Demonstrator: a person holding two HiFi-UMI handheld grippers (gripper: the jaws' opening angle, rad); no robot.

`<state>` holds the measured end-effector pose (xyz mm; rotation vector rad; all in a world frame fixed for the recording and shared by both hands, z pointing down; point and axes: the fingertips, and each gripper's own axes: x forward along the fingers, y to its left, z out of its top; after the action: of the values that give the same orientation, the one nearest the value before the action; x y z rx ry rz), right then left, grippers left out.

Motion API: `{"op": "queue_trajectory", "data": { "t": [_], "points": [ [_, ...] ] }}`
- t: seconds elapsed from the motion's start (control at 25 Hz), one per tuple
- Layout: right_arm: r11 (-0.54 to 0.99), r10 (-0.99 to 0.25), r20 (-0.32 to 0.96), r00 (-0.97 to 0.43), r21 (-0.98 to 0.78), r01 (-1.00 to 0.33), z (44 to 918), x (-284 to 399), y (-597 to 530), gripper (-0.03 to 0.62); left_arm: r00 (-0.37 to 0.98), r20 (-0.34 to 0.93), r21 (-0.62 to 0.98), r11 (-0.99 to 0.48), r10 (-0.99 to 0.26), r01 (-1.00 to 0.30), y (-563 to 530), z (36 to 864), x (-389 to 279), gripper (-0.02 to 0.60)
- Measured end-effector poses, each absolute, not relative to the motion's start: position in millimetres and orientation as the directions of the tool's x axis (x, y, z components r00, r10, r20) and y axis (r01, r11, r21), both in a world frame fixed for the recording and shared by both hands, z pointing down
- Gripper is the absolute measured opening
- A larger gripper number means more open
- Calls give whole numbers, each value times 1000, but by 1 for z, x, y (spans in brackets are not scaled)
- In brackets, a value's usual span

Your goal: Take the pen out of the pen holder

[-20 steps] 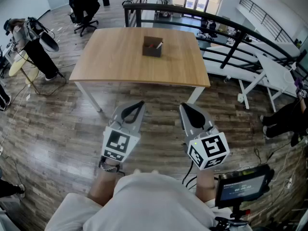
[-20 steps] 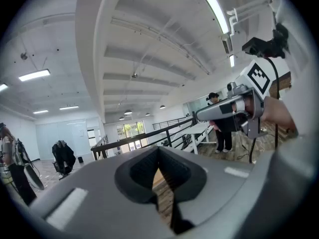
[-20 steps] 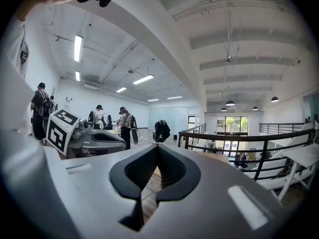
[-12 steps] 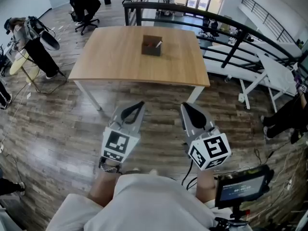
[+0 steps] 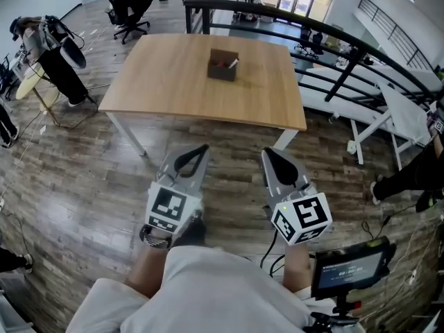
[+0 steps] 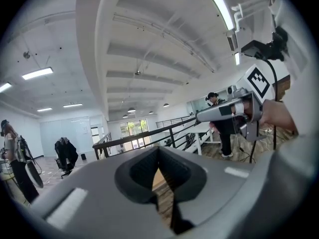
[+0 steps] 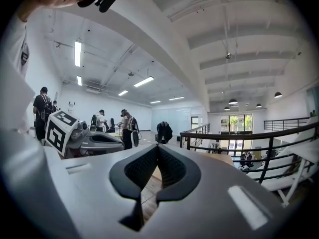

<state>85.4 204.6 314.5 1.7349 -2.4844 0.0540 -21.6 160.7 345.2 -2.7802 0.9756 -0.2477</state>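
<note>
A dark brown pen holder (image 5: 222,69) stands on the far middle of a wooden table (image 5: 166,82). A pen (image 5: 232,64) with a light tip leans out of its right side. Both grippers are held over the wooden floor, well short of the table's near edge. My left gripper (image 5: 202,148) points at the table with its jaws shut and nothing between them; the left gripper view shows its tips (image 6: 158,150) meeting. My right gripper (image 5: 266,152) is beside it, also shut and empty, tips (image 7: 157,148) together.
A black railing (image 5: 333,37) runs behind and to the right of the table. White tables (image 5: 395,106) stand at the right, an office chair (image 5: 130,2) at the back left, a loaded rack (image 5: 52,54) at the left. A small screen (image 5: 350,268) sits by my right arm.
The table and pen holder have slid slightly down in the head view. A dark shoe now shows under the left gripper. Both grippers stay shut and side by side.
</note>
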Motion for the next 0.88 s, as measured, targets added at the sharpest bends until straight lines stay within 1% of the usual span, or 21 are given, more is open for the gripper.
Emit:
{"op": "queue_trajectory", "data": {
  "t": [0.36, 0.68, 0.88],
  "points": [
    [342, -936, 111, -335, 48, -938, 312, 97, 123, 2, 778, 82, -223, -772, -623, -595, 75, 345, -6, -2],
    [311, -947, 101, -306, 43, -949, 310, 100, 45, 2, 806, 91, -227, -800, -585, -556, 2, 343, 2, -2],
    [323, -942, 108, -317, 49, -945, 312, 96, -3, 3, 819, 99, -230, -813, -566, -535, -36, 345, 5, -2]
  ]
}}
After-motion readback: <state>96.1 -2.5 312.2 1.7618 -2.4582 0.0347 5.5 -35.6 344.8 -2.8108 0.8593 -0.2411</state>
